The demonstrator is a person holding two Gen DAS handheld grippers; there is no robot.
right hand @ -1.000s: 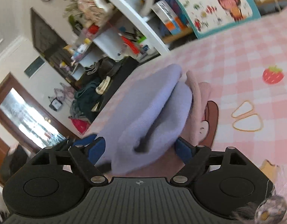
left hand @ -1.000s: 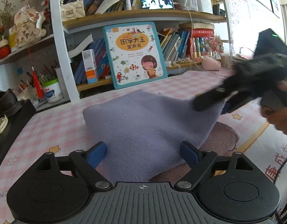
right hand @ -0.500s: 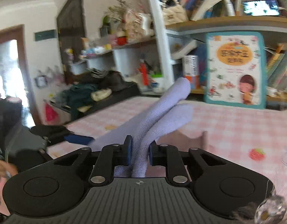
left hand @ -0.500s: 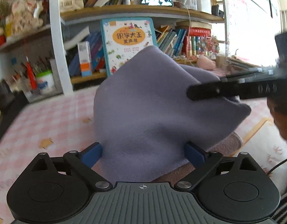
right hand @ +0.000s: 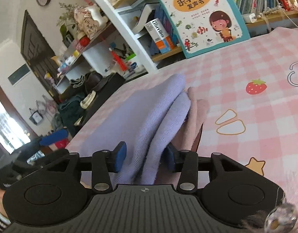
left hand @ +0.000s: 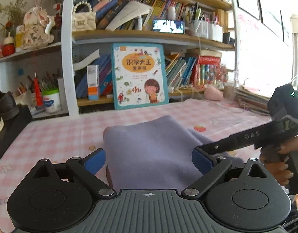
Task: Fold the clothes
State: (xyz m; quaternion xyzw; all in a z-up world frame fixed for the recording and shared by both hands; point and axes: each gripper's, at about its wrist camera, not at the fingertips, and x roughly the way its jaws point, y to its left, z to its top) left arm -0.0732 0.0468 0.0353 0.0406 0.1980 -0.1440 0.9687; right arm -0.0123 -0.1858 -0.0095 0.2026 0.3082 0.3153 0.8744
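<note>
A folded lilac cloth (left hand: 149, 147) lies on the pink checked tablecloth (left hand: 51, 136), on top of a pink garment (right hand: 195, 112). My left gripper (left hand: 149, 161) is open wide, low over the near edge of the lilac cloth; the cloth lies loose between its blue pads (left hand: 94, 161). My right gripper (right hand: 146, 156) sits at the cloth's right edge with two lilac folds (right hand: 158, 120) between its jaws. The jaws are opening and no longer pinch the fabric. In the left wrist view the right gripper's finger (left hand: 246, 136) reaches in from the right, held by a hand (left hand: 281, 155).
Bookshelves (left hand: 149, 35) run along the back of the table, with a children's book (left hand: 139, 75) leaning against them. A dark shoe (left hand: 3, 104) sits on a black block at the left. Stacked papers (left hand: 251, 99) lie at the back right.
Half a second ago the right gripper held the lilac cloth pinched and raised; now the cloth is down flat on the pile and the right jaws have parted. The left gripper stayed put.
</note>
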